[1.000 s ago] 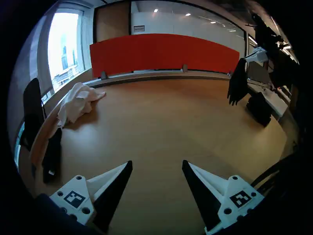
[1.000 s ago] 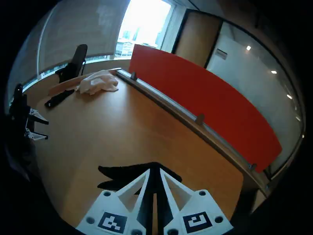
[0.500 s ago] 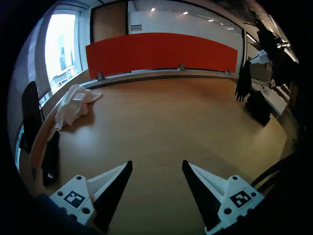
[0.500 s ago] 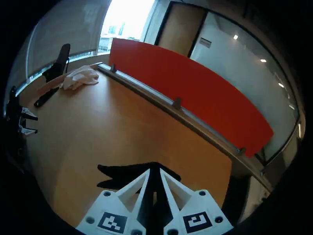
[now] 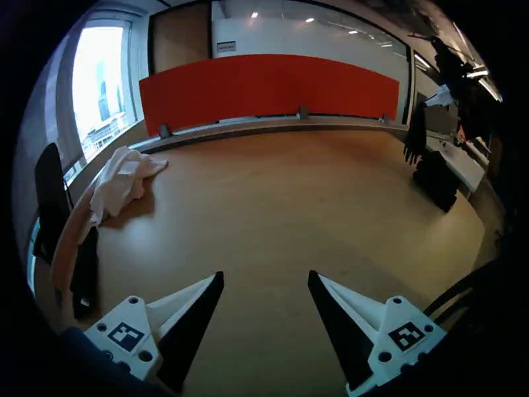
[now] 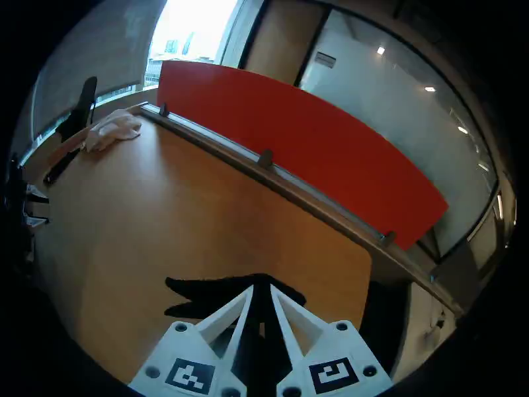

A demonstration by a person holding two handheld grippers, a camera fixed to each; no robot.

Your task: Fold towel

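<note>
1. At the far left, the towel (image 5: 122, 182) lies in a crumpled heap near the left rim of the desk (image 5: 278, 198), just beside a dark chair (image 5: 49, 188). A sideways tug from here could pull it over the rim and onto the chair or the floor.
2. The left claw (image 5: 264, 274) hangs over bare wood, its fingers spread wide and empty, well apart from the towel. No corner or hem stands out in the heap. If the claw closes on the bulk, it will likely catch several layers at once, so the cloth will not open flat and the fold will come out crooked.
3. A red screen (image 5: 264, 86) on a metal rail runs along the back of the desk, and one tip of the towel lies near it. If the towel is spread out there, it may snag on the rail's brackets.
4. At the right, the right claw (image 6: 261, 291) has its fingers pressed together on a black cloth (image 6: 211, 294) shaped like a glove. While it grips this, it cannot take a second corner, and the black cloth may be dragged into the towel.
</note>
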